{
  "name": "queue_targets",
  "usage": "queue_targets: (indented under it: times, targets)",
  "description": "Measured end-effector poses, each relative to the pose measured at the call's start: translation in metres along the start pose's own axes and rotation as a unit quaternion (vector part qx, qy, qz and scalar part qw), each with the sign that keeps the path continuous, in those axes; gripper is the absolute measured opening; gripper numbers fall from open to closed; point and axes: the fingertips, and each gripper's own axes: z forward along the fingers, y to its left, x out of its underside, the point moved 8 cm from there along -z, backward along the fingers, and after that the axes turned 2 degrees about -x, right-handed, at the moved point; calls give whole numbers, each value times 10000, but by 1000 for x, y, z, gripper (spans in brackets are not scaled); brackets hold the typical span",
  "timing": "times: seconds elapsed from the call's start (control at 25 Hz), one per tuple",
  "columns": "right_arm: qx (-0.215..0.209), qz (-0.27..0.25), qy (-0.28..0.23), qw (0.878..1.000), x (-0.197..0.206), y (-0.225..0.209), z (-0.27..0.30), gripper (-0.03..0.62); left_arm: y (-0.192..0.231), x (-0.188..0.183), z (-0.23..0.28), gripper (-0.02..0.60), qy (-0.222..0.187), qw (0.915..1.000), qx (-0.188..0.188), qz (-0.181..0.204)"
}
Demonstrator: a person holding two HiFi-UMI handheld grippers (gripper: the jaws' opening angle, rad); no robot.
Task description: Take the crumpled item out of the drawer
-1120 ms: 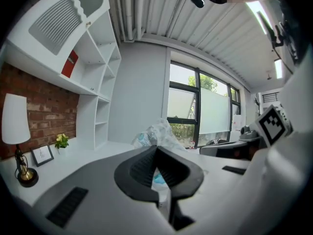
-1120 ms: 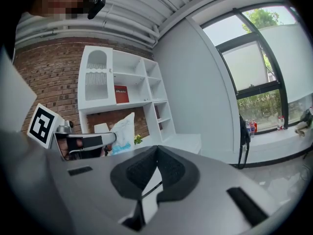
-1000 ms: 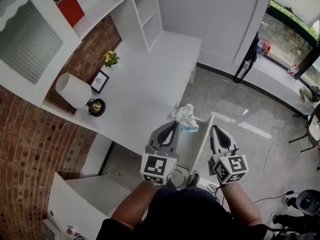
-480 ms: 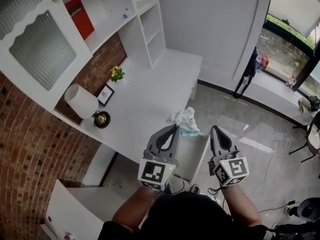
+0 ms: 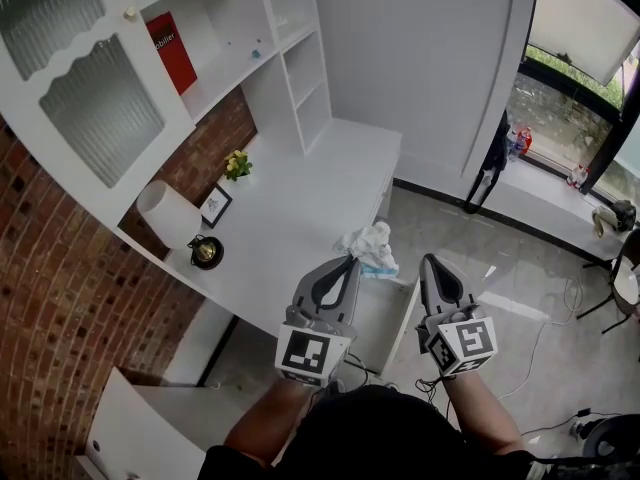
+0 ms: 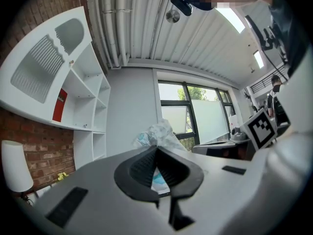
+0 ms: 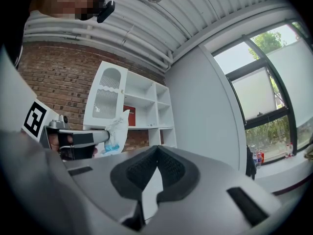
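Observation:
The crumpled item is a white tissue-like wad with a blue patch. My left gripper is shut on it and holds it in the air above the desk's front edge. In the left gripper view the wad sticks out past the closed jaws of the left gripper. Below and between the grippers the white drawer stands pulled out. My right gripper is shut and empty, just right of the drawer. From the right gripper view, the wad shows at the left.
The white desk carries a white lamp, a brass object, a small picture frame and a yellow plant. Shelves with a red book rise behind. Cables lie on the grey floor at the right.
The head view has swung up toward the shelves. Both grippers keep nearly the same pose, and the left one still holds the wad.

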Motion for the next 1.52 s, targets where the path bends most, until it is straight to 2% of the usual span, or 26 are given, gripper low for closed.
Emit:
queue_targets:
  times: [0.72,1.52]
  targets:
    - [26,77,143,9999,5,6,-6,0,2,5,-10,11,41,9997,15,-248]
    - [62,144,187,9997,8,5,-13,0,-4,4,-10,11,114,9996,111,-221]
